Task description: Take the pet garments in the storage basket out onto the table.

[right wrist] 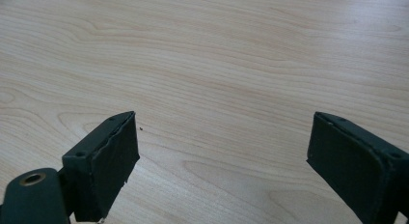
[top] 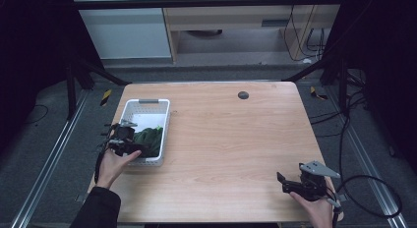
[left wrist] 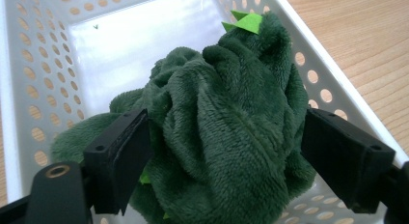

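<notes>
A dark green plush cloth (left wrist: pixel 226 127) with bright green tags (left wrist: pixel 247 22) lies bunched in the near end of a white perforated basket (left wrist: pixel 29 64). My left gripper (left wrist: pixel 222 156) is open, with one jaw on each side of the bunch and the left jaw against the fabric. In the high view the left gripper (top: pixel 123 139) is at the basket's (top: pixel 147 101) near left corner, over the cloth (top: pixel 149 139). My right gripper (top: pixel 285 184) hovers open near the table's front right, with bare wood between its jaws (right wrist: pixel 222 161).
The basket sits at the left side of a light wooden table (top: pixel 231 139). A small dark round disc (top: pixel 243 95) lies near the far edge. A black cable (top: pixel 364 188) trails off the table's right side.
</notes>
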`<state>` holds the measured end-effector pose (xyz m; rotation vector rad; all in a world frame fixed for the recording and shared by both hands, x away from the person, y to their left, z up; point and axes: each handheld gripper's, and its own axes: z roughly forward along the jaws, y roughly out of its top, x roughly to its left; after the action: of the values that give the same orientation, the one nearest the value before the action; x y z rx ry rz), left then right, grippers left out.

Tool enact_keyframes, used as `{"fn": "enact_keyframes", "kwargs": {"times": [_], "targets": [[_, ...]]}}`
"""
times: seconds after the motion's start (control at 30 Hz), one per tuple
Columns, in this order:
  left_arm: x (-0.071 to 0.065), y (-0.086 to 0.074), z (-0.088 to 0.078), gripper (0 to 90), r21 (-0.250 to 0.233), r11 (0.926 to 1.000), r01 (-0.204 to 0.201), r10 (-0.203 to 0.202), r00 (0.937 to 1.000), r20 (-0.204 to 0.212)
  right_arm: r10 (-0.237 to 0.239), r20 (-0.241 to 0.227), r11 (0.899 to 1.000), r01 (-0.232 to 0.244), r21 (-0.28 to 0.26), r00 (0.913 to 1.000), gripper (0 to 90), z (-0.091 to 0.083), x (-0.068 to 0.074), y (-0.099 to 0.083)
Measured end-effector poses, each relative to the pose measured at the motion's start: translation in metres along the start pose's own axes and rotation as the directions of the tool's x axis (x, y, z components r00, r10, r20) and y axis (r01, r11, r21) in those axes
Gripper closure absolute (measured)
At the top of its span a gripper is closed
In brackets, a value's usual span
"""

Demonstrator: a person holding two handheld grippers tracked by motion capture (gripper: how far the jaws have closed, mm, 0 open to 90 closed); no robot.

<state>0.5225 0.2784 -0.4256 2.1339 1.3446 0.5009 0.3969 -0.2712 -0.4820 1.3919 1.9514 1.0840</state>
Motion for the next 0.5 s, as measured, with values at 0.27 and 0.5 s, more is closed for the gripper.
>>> {"fn": "enact_keyframes", "kwargs": {"times": [0.27,0.5], "targets": [[0.000,0.000,0.007,27.6,0.039,0.9992,-0.010,0.010,0.9999,0.004,-0.005,-0.005,1.000,0.005,0.010,1.0000,10.5,0.002,0.001,0.000],[-0.004,0.001,0.010,43.2,0.060,0.9982,-0.006,0.006,1.0000,0.008,-0.007,-0.008,1.000,0.007,0.022,0.9999,10.5,0.003,0.000,0.000]]}}
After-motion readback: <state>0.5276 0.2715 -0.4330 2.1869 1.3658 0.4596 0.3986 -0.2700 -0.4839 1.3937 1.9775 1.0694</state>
